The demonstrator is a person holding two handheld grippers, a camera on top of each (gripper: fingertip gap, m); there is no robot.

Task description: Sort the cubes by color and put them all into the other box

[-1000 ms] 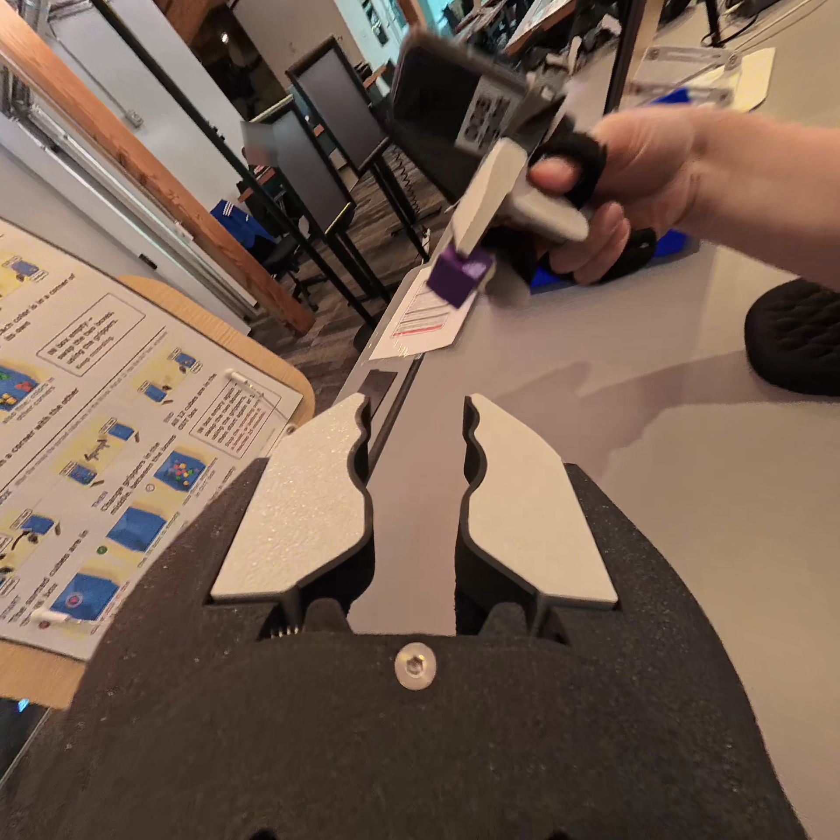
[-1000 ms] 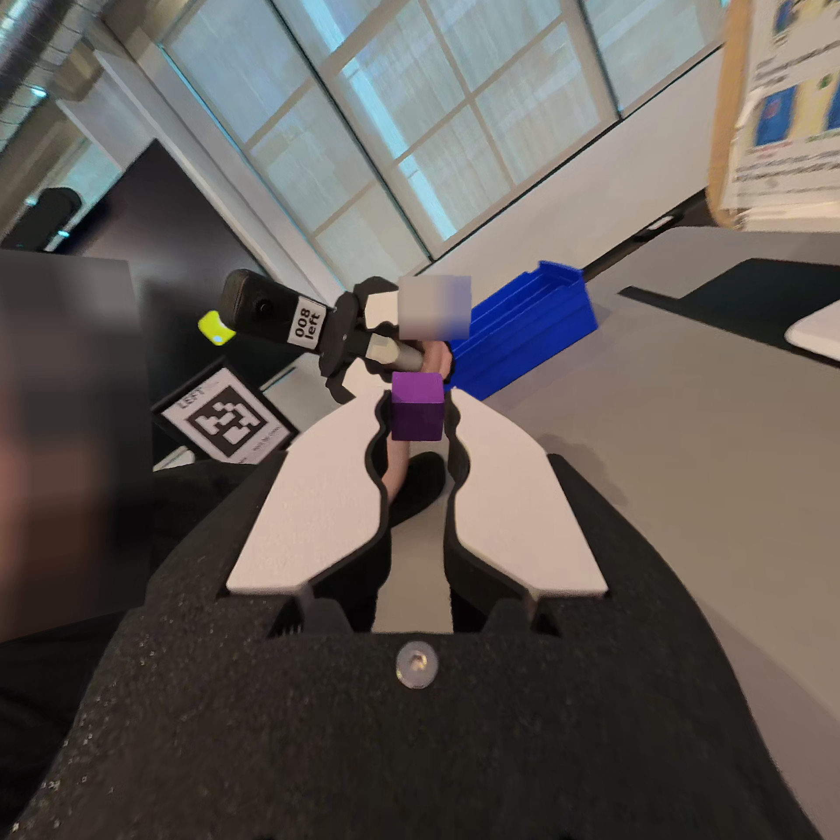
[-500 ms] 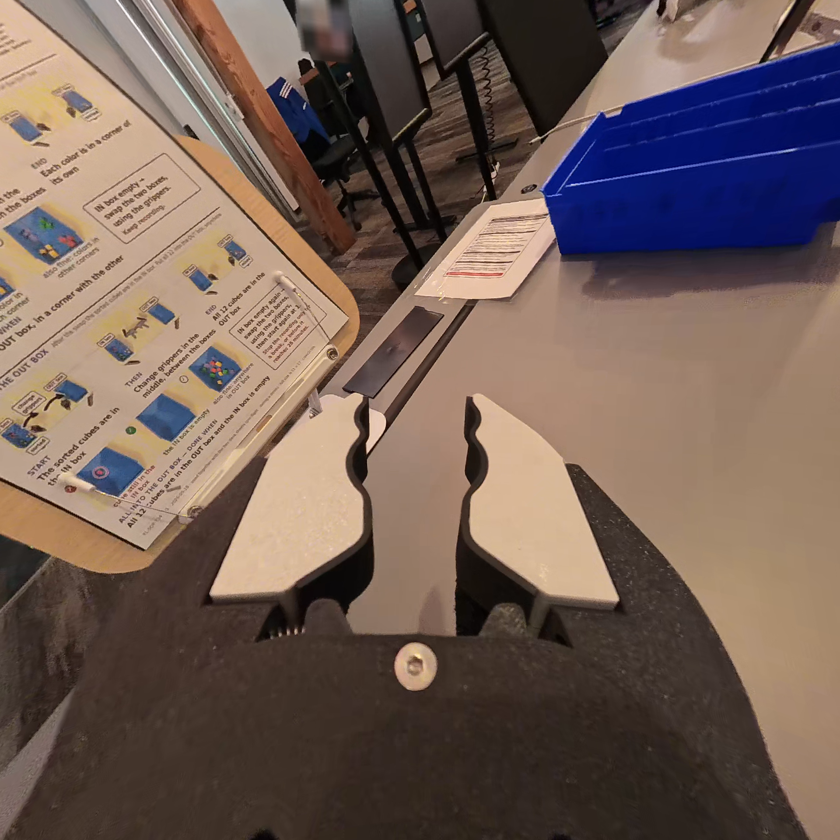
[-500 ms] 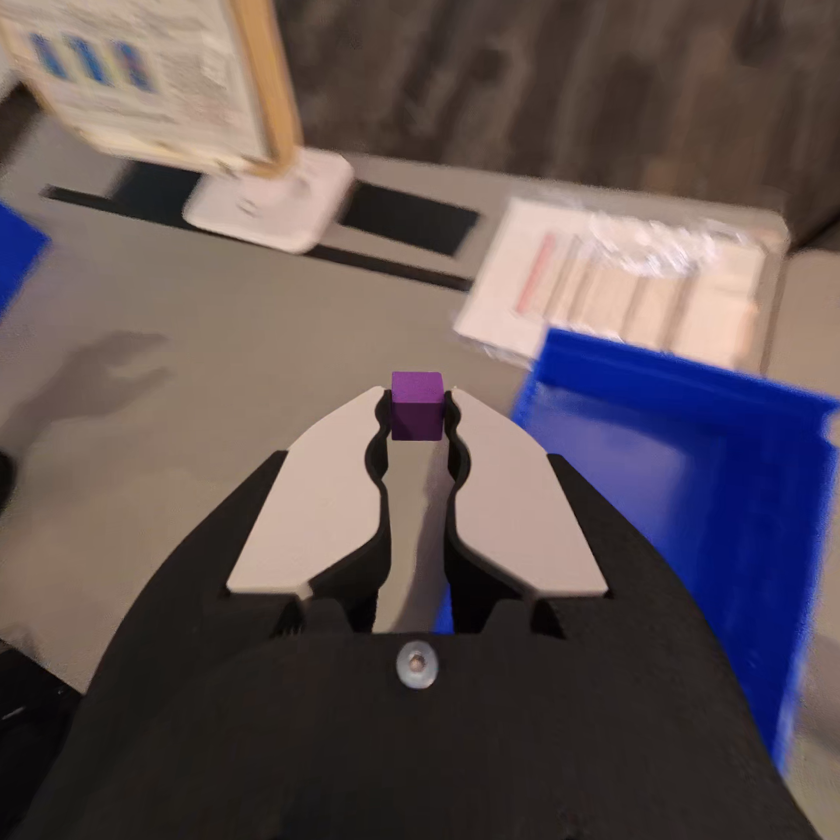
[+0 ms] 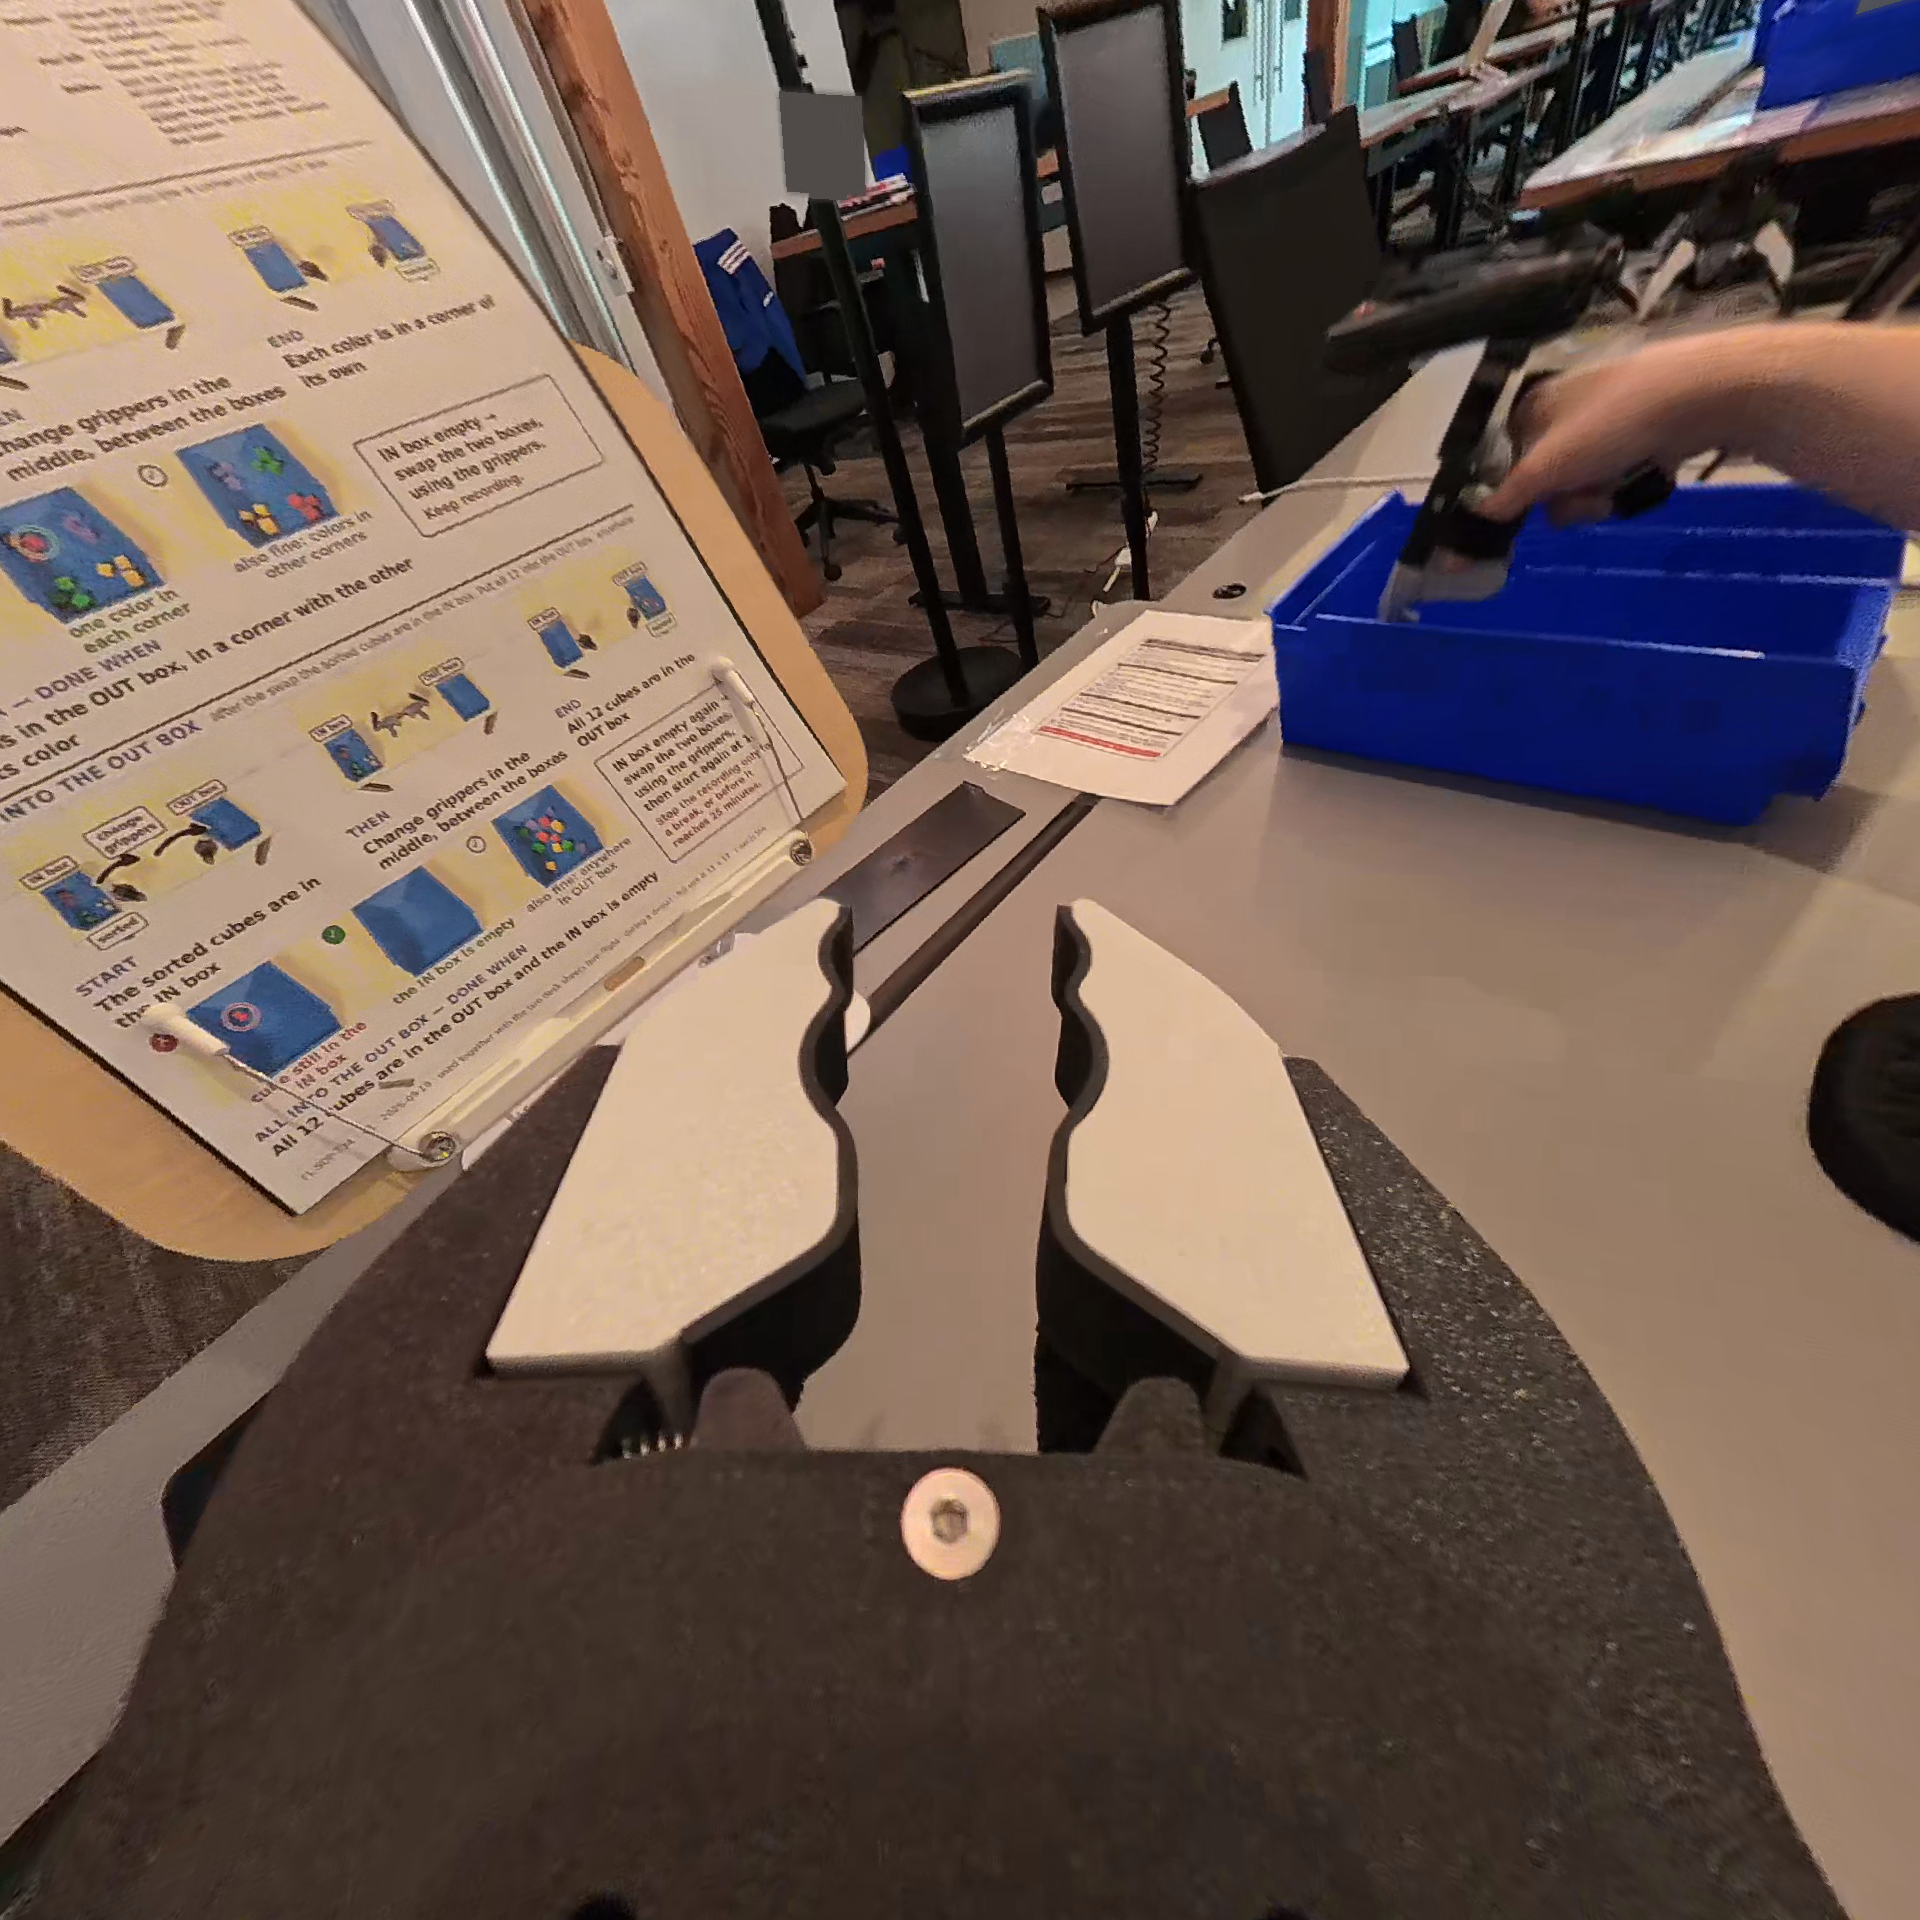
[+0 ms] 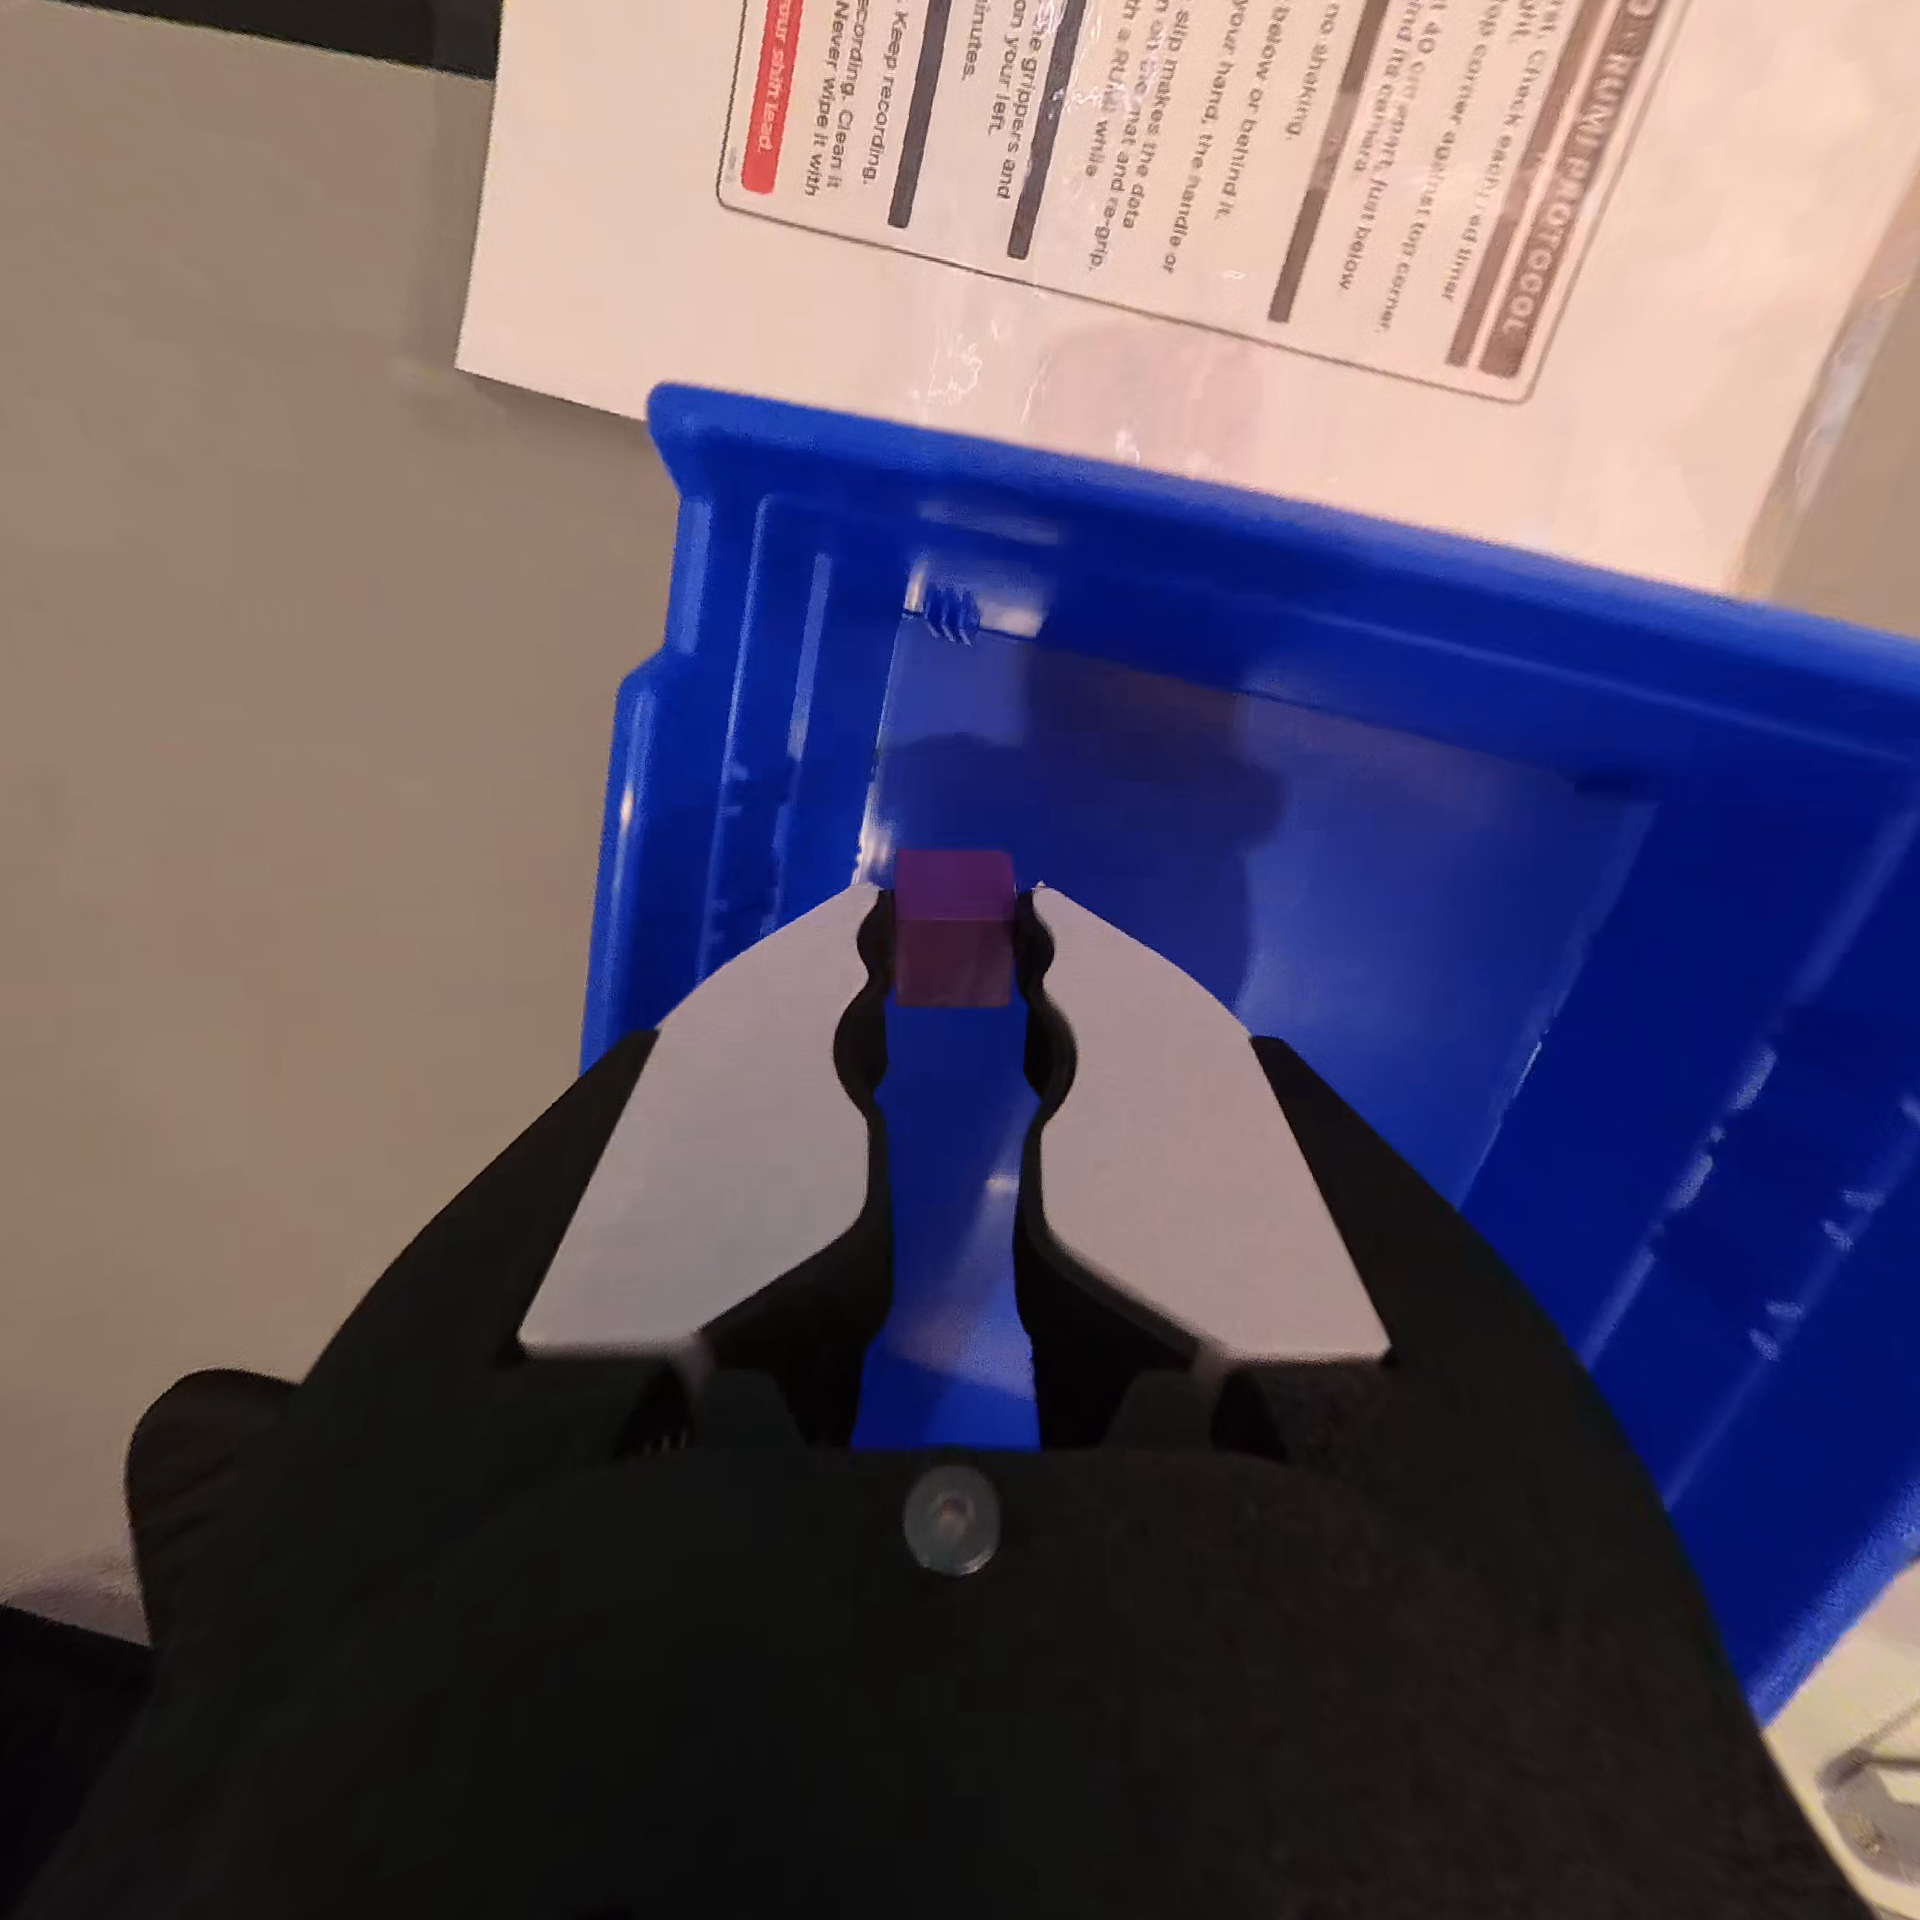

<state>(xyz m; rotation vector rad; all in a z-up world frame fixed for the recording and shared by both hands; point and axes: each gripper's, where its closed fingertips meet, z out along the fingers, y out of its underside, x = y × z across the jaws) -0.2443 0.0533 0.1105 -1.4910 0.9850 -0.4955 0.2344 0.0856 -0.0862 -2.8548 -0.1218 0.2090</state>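
Observation:
My right gripper [image 6: 954, 906] is shut on a purple cube [image 6: 953, 925] and holds it inside a blue box [image 6: 1351, 582], near the box's left corner. No other cube shows on the part of the box floor that I see. In the left wrist view the same blue box [image 5: 1558, 717] stands far right on the grey table, with the right gripper [image 5: 1439, 582] reaching down into it in a person's hand [image 5: 1621, 436]. My left gripper [image 5: 951, 920] is open and empty above the table, well short of the box.
An instruction board [image 5: 312, 623] on a wooden stand leans at the left. A laminated sheet [image 5: 1132, 707] lies beside the box; it also shows in the right wrist view [image 6: 1091, 177]. A black round pad [image 5: 1870, 1112] sits at the right edge. Chairs and stands are beyond the table.
The right gripper carried the purple cube from mid-air near the left gripper over to the blue box and lowered it inside. The left gripper stayed open and swung toward the board.

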